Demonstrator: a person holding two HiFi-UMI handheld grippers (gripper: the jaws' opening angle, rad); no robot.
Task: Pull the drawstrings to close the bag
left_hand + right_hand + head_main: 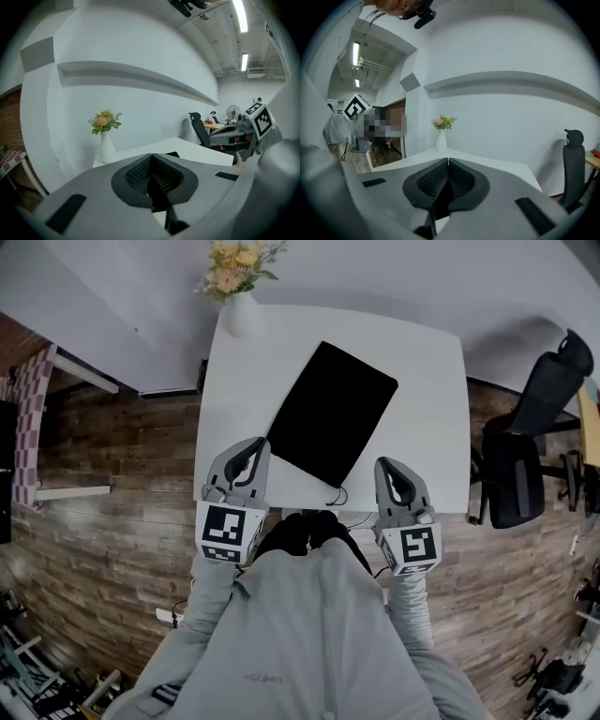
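Grey sweatshirt [309, 634], flat black rectangular bag [333, 412], smooth white table [427, 427]

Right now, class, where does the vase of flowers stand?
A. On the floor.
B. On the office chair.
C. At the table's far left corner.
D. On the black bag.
C: the vase sits on the far left corner of the white table, apart from the black bag.

we found the drawstrings [336, 495] too thin to trace, the bag [172, 154] mostly hidden behind our left gripper [151, 155]
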